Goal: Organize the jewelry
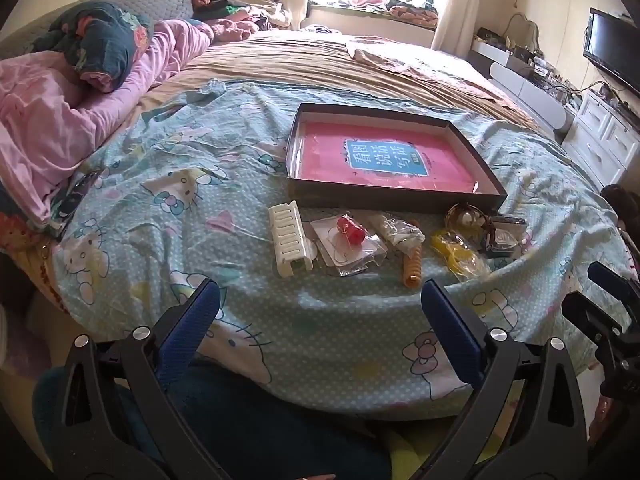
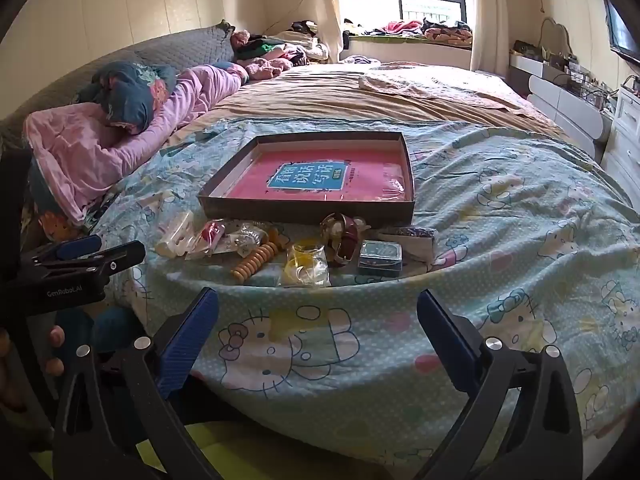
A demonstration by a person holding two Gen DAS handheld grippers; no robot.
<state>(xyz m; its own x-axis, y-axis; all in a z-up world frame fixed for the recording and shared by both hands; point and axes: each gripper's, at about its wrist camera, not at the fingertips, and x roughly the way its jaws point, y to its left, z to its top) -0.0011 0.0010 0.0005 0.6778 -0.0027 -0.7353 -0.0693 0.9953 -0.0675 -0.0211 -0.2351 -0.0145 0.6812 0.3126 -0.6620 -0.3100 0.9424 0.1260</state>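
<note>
Along the near edge of the bed (image 1: 168, 184), on the cat-print quilt just in front of a shallow dark tray (image 1: 396, 200), a row of small items is laid out.

- White comb-like clip (image 1: 289, 240), at the left end of the row: judged rigid plastic and light; best taken across its narrow width.
- Clear packet with a red piece (image 1: 352, 236): judged thin and slippery; to be pinched at a flat margin of the film, not over the contents.
- Second clear packet (image 1: 400, 229), partly over an orange ribbed spiral (image 2: 256, 261): the spiral is judged springy and likely to roll; a grip across its middle is advised.
- Yellow item in a clear bag (image 2: 306, 266): soft, crinkly wrapping; contents cannot be made out.
- Gold-and-red bangle cluster (image 2: 344, 232), touching the tray's front wall: judged hard, smooth and possibly fragile; to be held by one band.
- Small dark box (image 2: 380, 258), toward the right end: stiff, with flat sides that suit a squeeze.

The tray holds only a pink booklet (image 1: 380, 160); its floor is otherwise free, and the low front wall must be cleared by lifting.

Left gripper (image 1: 320, 304): jaws spread fully, nothing held, poised short of the row over the quilt's drop. Right gripper (image 2: 318, 312): likewise fully spread and empty. Open quilt is available left and right of the row; the soft surface may give under pressure, and the bed's edge lies close behind the items.
</note>
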